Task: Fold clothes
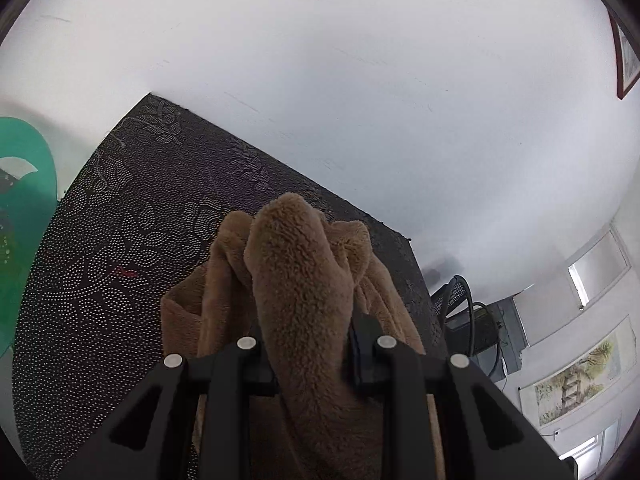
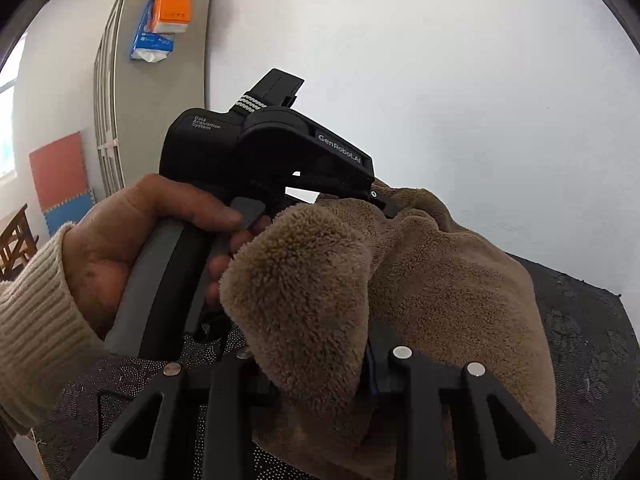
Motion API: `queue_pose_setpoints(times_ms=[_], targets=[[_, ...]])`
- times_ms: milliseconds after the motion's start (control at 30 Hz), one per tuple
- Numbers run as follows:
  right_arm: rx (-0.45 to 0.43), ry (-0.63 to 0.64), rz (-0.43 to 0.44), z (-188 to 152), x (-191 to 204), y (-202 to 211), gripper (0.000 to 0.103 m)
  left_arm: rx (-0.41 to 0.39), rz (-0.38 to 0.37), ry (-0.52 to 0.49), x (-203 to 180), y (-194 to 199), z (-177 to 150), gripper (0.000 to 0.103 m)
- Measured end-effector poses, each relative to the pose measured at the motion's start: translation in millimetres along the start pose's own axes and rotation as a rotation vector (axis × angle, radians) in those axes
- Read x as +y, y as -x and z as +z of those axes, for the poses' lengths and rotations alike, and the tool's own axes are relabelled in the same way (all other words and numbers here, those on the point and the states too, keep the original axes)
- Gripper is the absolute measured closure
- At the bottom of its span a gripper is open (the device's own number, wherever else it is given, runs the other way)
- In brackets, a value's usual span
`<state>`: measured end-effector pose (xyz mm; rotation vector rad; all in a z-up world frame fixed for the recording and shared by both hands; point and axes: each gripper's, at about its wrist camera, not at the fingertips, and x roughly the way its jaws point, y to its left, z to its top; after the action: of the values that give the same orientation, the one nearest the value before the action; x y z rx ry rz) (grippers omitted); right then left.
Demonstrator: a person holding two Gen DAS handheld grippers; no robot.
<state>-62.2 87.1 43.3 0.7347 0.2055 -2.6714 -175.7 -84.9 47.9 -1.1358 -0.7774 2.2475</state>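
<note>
A brown fleece garment [image 1: 300, 248] hangs bunched over a dark dotted, leaf-patterned table [image 1: 120, 220]. My left gripper [image 1: 308, 340] is shut on a thick fold of it, and the fleece hides the fingertips. In the right wrist view the same garment [image 2: 440, 280] drapes over the table [image 2: 580, 340], and my right gripper [image 2: 320, 376] is shut on another fold. The left gripper [image 2: 382, 202], held by a person's hand [image 2: 132, 232] in a cream ribbed sleeve, bites the cloth just beyond and to the left. Both grippers hold the cloth close together above the table.
A green plastic object [image 1: 20, 184] stands off the table's left edge. A black wire chair with a box [image 1: 472, 320] sits past its right corner. White wall lies behind. Orange and blue packets [image 2: 170, 4] lie on a grey ledge, and foam mats [image 2: 60, 176] lean below.
</note>
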Motion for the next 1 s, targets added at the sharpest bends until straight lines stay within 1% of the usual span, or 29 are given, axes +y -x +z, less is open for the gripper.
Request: queue_pose_setpoints(times_ms=[133, 200, 233, 267, 300, 333, 367, 400, 467, 567, 667, 733, 800, 867, 900, 1000], targets=[[0.058, 0.01, 0.011, -7.1, 9.0, -21.6, 0.071, 0.028, 0.037, 0.01, 25.4, -5.6, -3.8, 0.076], [0.084, 0.0, 0.016, -11.0, 11.1, -30.2, 0.071, 0.046, 0.056, 0.018, 37.4, -8.0, -8.4, 0.072], [0.099, -0.003, 0.023, -13.2, 10.7, -34.7, 0.069, 0.052, 0.07, 0.023, 41.4, -9.8, -9.9, 0.071], [0.113, -0.004, 0.032, -14.8, 10.0, -39.8, 0.065, 0.058, 0.086, 0.027, 45.9, -11.8, -11.2, 0.068], [0.122, -0.002, 0.042, -15.3, 9.8, -43.8, 0.06, 0.062, 0.102, 0.028, 49.8, -12.9, -12.2, 0.059], [0.123, 0.004, 0.053, -14.3, 10.6, -46.3, 0.05, 0.062, 0.115, 0.029, 52.3, -12.7, -12.7, 0.053], [0.123, 0.01, 0.063, -13.4, 11.4, -48.8, 0.043, 0.062, 0.129, 0.029, 54.8, -12.5, -13.3, 0.043], [0.123, 0.019, 0.069, -13.1, 12.6, -50.3, 0.041, 0.062, 0.143, 0.029, 57.3, -12.3, -13.9, 0.034], [0.117, 0.026, 0.067, -14.0, 12.4, -49.1, 0.039, 0.054, 0.157, 0.034, 61.6, -7.6, -14.2, 0.027], [0.099, -0.011, 0.096, -12.2, 0.6, -35.2, 0.039, 0.011, 0.156, 0.052, 62.3, 14.0, -14.9, 0.027], [-0.008, -0.036, 0.081, -12.1, -18.1, 4.7, 0.039, -0.058, 0.165, 0.02, 48.2, 46.0, -16.6, 0.027], [-0.071, -0.055, 0.028, -13.1, -34.3, 27.9, 0.039, -0.097, 0.144, -0.022, 28.5, 67.1, -20.0, 0.026], [-0.101, -0.096, -0.039, -11.7, -55.8, 39.6, 0.039, -0.117, 0.097, -0.07, 3.9, 81.5, -26.1, 0.024], [-0.095, -0.135, -0.086, -12.5, -73.1, 48.2, 0.039, -0.117, 0.045, -0.142, -24.5, 87.5, -36.7, 0.022], [-0.085, -0.147, -0.104, -12.0, -74.6, 51.1, 0.039, -0.109, 0.023, -0.177, -37.4, 88.7, -42.8, 0.022], [-0.03, -0.142, -0.101, -18.9, -65.4, 47.4, 0.039, -0.039, 0.003, -0.252, -61.7, 74.9, -66.7, 0.022]])
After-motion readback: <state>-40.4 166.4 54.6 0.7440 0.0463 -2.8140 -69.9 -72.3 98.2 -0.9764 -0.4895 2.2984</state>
